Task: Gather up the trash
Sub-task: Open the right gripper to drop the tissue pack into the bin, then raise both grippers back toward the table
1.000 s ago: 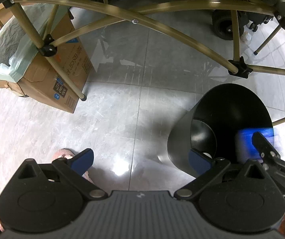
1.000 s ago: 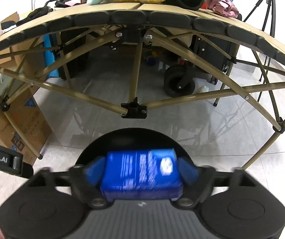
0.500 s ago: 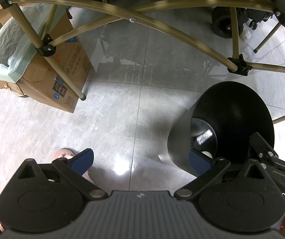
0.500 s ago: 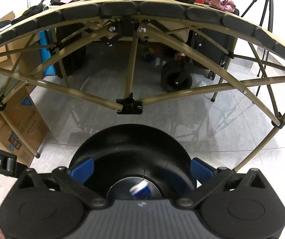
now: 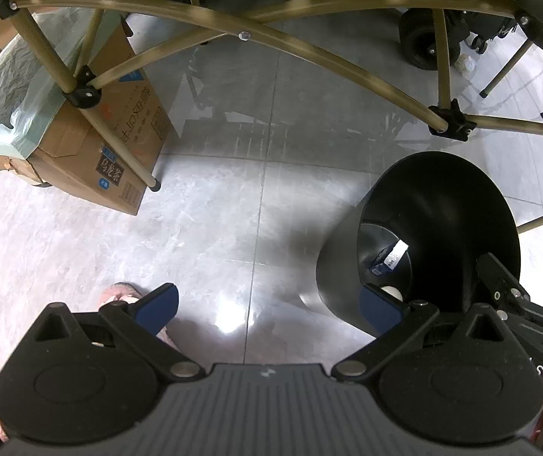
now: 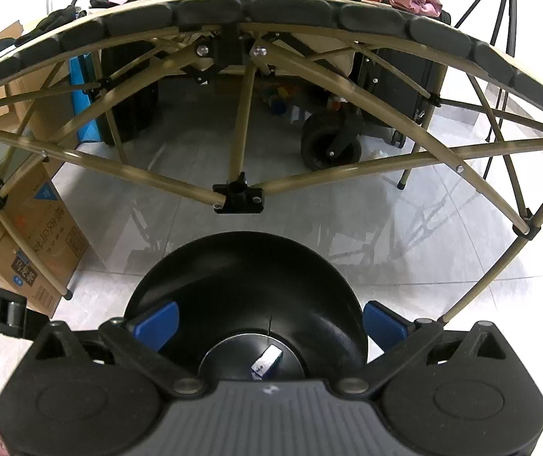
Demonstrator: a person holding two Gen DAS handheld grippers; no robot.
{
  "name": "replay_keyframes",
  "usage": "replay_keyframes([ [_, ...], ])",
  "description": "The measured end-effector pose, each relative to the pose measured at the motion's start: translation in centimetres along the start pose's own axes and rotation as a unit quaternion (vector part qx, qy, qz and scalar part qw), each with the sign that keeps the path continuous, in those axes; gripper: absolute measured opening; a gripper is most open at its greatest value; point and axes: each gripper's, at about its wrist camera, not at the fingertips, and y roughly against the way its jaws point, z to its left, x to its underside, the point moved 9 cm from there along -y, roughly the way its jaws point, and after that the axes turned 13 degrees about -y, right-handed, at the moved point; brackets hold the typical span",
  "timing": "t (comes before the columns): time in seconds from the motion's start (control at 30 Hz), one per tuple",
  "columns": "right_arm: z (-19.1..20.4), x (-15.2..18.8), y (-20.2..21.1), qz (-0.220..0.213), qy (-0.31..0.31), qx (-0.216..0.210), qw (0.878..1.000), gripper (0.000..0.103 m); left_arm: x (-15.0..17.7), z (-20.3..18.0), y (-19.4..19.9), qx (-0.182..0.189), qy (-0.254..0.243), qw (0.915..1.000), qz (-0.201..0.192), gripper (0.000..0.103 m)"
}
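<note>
A black round bin stands on the grey tiled floor under a folding table. A blue box lies at the bin's bottom, with a small white object near it. My right gripper hangs open just above the bin's mouth, nothing between its blue pads. Open and empty, my left gripper sits to the left of the bin above bare floor. The right gripper's fingers show at the bin's right rim in the left wrist view.
A cardboard box lined with a green bag stands at the left. The table's olive legs and braces cross ahead. A wheeled cart and a tripod stand beyond. A pink slipper is near the left fingers.
The right gripper opened and let go of the blue box, which dropped to the bottom of the black bin. The left gripper stayed nearly still.
</note>
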Motion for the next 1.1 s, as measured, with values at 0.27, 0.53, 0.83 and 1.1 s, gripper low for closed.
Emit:
replay_keyframes([
  [0.27,-0.5,0.9,-0.2,0.032,0.000,0.006,0.999,0.103,0.0,-0.5,0.3,0.007,-0.007,0.9999,-0.004,0.103],
  [0.53,-1.8,2.5,-0.9,0.086,-0.005,0.014,0.996,0.103,0.0,-1.3,0.4,0.012,-0.017,0.9998,-0.002,0.103],
  [0.83,-2.0,4.1,-1.3,0.124,0.010,0.013,0.992,0.103,0.1,-1.9,0.1,0.012,-0.026,0.9996,0.003,0.103],
  [1.1,-2.4,4.1,-1.2,0.130,0.007,0.013,0.991,0.103,0.2,-2.3,0.1,0.011,-0.033,0.9994,0.004,0.103],
])
